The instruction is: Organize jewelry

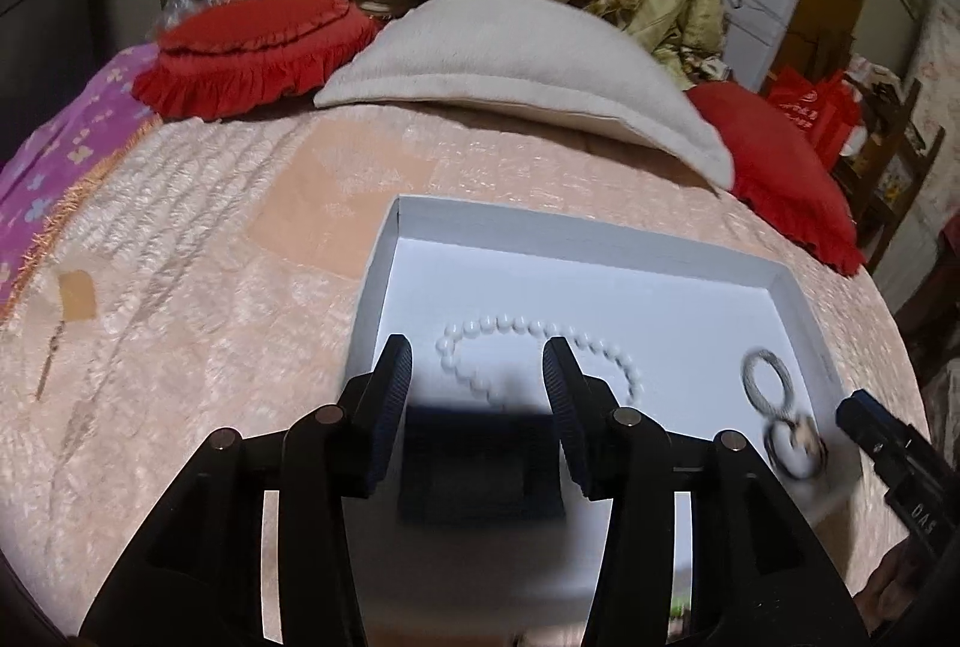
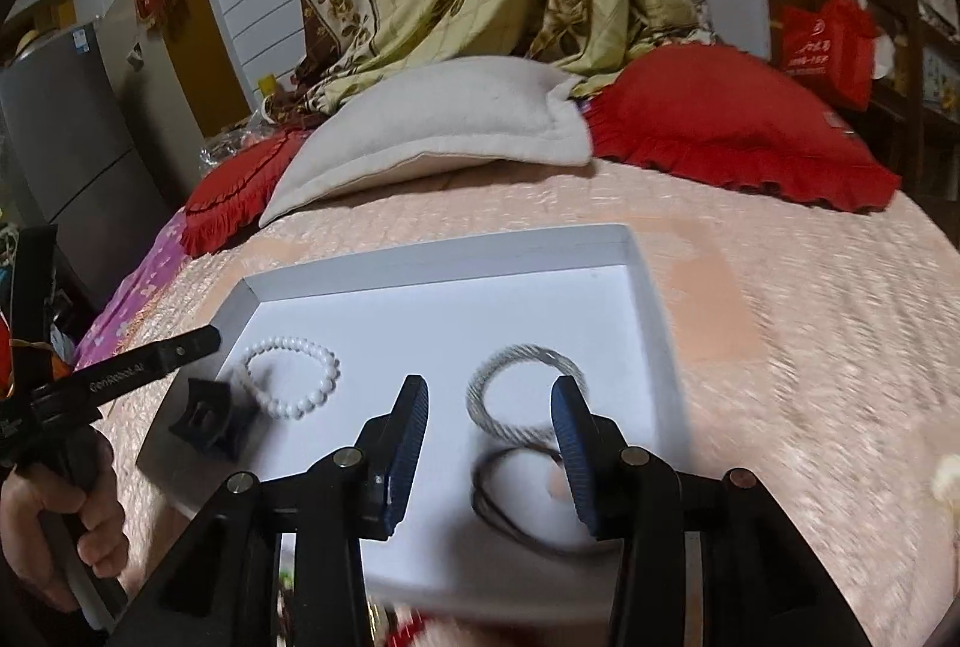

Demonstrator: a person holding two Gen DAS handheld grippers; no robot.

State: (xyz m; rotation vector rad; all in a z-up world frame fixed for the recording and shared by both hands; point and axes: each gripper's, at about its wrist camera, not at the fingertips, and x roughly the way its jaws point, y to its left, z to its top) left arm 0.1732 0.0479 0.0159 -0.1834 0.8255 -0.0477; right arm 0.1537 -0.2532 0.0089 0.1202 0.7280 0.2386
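1. Left gripper is hovering, jaws parted and empty, over the dark ring box.
2. Right gripper is likewise gaping, holding nothing, above the black cord bracelet.
3. Pearl bracelet and silver bangle are lying in the white tray; placement seems finished, so the next move likely calls for fetching another piece.

We see a dim indoor room with warm, soft light and no hard glare. The white tray is the brightest surface in both views. In the left wrist view a dark blurred shadow lies on its floor below the pearl bracelet. Motion blur smears the bedspread right of the tray. Fisheye distortion bows the bed, and black vignetting fills the corners.
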